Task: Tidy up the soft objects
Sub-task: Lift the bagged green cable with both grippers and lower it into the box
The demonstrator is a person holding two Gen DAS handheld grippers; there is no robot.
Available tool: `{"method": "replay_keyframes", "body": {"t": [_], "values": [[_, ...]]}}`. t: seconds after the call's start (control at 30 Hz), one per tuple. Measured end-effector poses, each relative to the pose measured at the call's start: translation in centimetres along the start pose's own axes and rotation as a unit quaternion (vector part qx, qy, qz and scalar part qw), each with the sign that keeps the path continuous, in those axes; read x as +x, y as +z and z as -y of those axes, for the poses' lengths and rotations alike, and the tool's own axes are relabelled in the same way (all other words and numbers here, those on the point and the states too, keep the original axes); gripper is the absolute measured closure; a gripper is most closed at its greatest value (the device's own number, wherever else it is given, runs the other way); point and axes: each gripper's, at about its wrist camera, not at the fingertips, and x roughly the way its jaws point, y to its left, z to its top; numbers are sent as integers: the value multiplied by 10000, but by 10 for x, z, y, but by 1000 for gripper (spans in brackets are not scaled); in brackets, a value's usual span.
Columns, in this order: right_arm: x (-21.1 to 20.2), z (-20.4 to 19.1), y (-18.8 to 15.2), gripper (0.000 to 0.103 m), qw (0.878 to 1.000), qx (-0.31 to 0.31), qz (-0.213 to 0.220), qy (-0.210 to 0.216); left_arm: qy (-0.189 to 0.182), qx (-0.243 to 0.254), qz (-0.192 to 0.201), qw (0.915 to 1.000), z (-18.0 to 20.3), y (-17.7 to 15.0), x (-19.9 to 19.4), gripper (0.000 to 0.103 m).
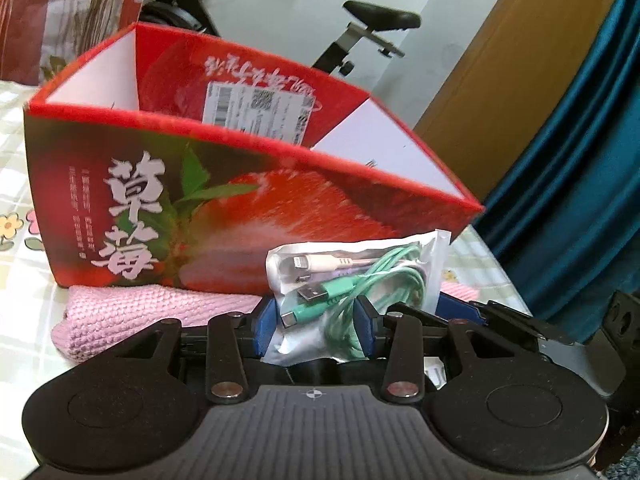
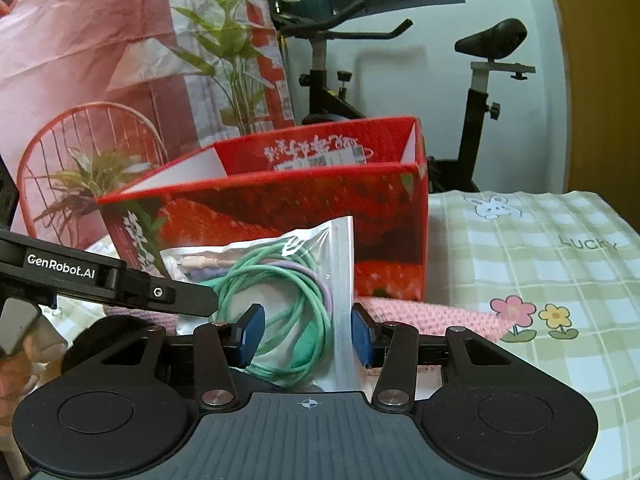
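Left tongs (image 1: pixel 316 326): narrowed on the cable bag, both blue pads pressed against its sides.
Right tongs (image 2: pixel 305 332): gripping the same bag from the other side, right pad on the bag's clear edge, left pad against the coiled cords.
Cable bag (image 1: pixel 352 280): clear zip pouch, held upright between the 2 tongs, just in front of the box and above the pink cloth.
Contents: green and lilac cables, coiled, with white and green plugs showing near the top.
Strawberry box (image 1: pixel 224 208): red carton, open at the top, white inner walls, shipping label on the far inner wall; standing on the surface right behind the bag.
Pink cloth (image 1: pixel 132 320): knitted, lying flat at the foot of the box, partly under the tongs.
Surface (image 2: pixel 540 264): covered with a green checked cloth printed with flowers and a rabbit.
Background: exercise bike (image 2: pixel 472 92) behind the box, leafy plant (image 2: pixel 228 48) to the left.
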Motion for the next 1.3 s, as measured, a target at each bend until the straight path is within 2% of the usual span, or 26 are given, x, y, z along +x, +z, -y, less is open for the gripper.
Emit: {"method": "replay_keyframes", "body": {"t": [0.47, 0.73, 1.07, 1.3], "values": [[-30, -12, 16, 60, 9995, 58, 291, 71, -118, 389, 479, 9980, 27, 4, -44, 60], [-51, -27, 33, 60, 9988, -5, 477, 92, -192, 436, 724, 9962, 34, 14, -68, 60], [-60, -45, 76, 60, 9981, -112, 552, 234, -296, 429, 1035, 9933, 31, 45, -89, 60], [-34, -52, 119, 60, 9975, -176, 519, 456, -276, 330, 1172, 9922, 9, 76, -87, 60]]}}
